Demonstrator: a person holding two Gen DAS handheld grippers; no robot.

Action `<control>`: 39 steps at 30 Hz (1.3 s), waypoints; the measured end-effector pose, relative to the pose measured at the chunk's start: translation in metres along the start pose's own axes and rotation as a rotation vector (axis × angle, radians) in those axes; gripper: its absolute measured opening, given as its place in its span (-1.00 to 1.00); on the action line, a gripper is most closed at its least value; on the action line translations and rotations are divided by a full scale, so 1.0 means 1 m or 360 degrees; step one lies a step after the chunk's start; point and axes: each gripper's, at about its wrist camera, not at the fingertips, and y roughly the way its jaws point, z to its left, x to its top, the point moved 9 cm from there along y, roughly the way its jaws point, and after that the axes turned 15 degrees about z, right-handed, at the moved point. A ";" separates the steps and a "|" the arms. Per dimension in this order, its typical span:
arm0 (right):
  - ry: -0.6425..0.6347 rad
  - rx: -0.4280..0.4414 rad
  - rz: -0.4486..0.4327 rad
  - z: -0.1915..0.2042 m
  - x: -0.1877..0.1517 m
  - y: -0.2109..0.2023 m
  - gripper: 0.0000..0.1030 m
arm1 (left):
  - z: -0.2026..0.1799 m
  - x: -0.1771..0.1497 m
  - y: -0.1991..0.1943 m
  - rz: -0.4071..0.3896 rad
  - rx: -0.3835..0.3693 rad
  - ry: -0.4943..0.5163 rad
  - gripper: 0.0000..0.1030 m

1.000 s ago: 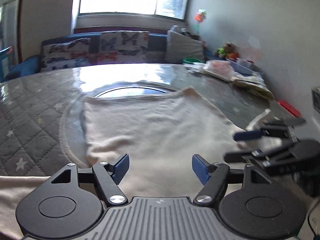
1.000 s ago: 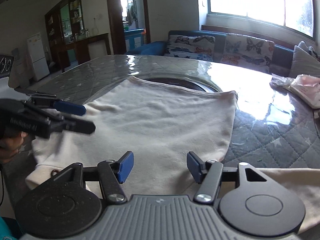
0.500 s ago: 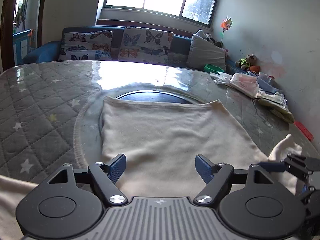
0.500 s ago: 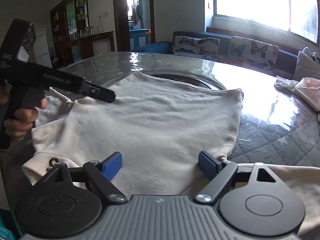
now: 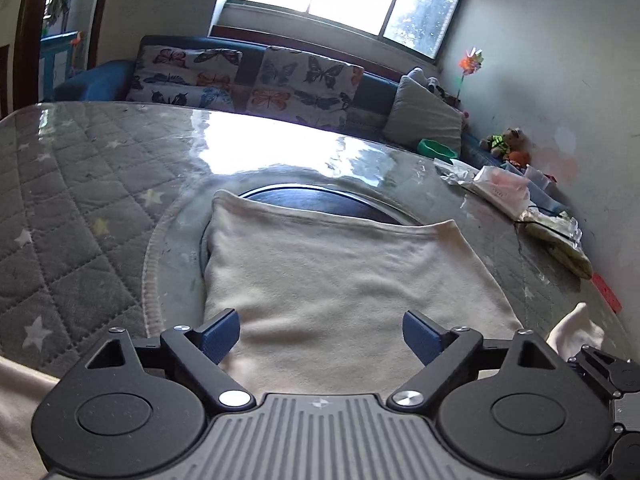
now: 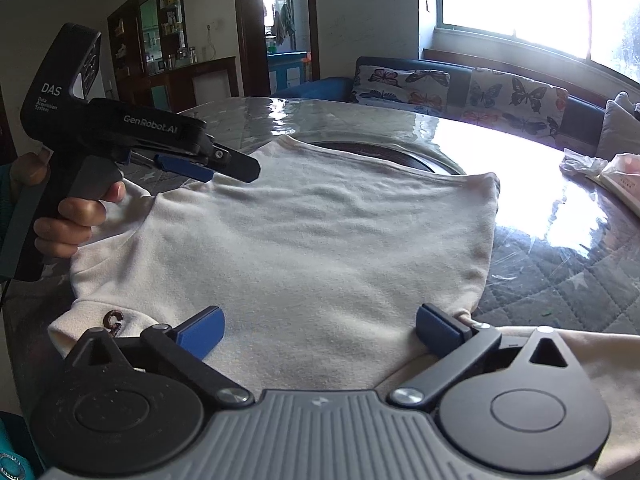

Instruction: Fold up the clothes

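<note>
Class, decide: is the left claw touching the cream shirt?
Cannot tell. In the right wrist view the left claw overlaps the cream shirt's edge, with neither contact nor gap plain; its open jaws hold nothing.

On the black body of your left tongs [image 6: 208,162], seen from the right wrist, you can read "DAS" with "Data Acquisition System" in small print beneath it on the handle, and "GenRobot.AI" along the barrel. Nothing else is legible.

cream garment [image 5: 344,280] spread flat on table [image 5: 80,184].
</note>
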 end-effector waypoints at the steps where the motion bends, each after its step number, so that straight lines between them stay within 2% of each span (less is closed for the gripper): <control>1: 0.0001 0.0001 0.0000 0.000 0.000 0.000 1.00 | 0.001 0.001 0.004 0.0020 0.0016 -0.0003 0.80; 6: -0.0006 -0.0010 0.0007 0.000 0.000 0.001 1.00 | 0.004 0.003 0.011 0.0053 0.0025 -0.0010 0.85; 8: -0.0020 -0.0026 0.0014 0.001 0.000 0.002 1.00 | 0.004 0.003 0.007 0.0041 0.0029 -0.0018 0.85; 12: -0.0031 -0.0037 0.0019 0.002 0.000 0.003 1.00 | -0.001 0.004 -0.008 -0.0012 0.0033 -0.0009 1.00; 19: -0.0035 -0.0044 0.0019 0.001 0.000 0.003 1.00 | -0.022 -0.007 -0.027 -0.0036 0.0049 0.0079 1.00; 23: -0.0036 -0.0043 0.0019 0.002 0.000 0.003 1.00 | -0.028 -0.014 -0.029 -0.0022 0.0101 0.0103 1.00; 32: -0.0036 -0.0042 0.0019 0.001 0.000 0.002 1.00 | -0.036 -0.022 -0.035 -0.0025 0.0113 0.0090 1.00; 39: -0.0036 -0.0042 0.0020 0.001 0.000 0.002 1.00 | -0.038 -0.028 -0.040 -0.0037 0.0184 0.0110 1.00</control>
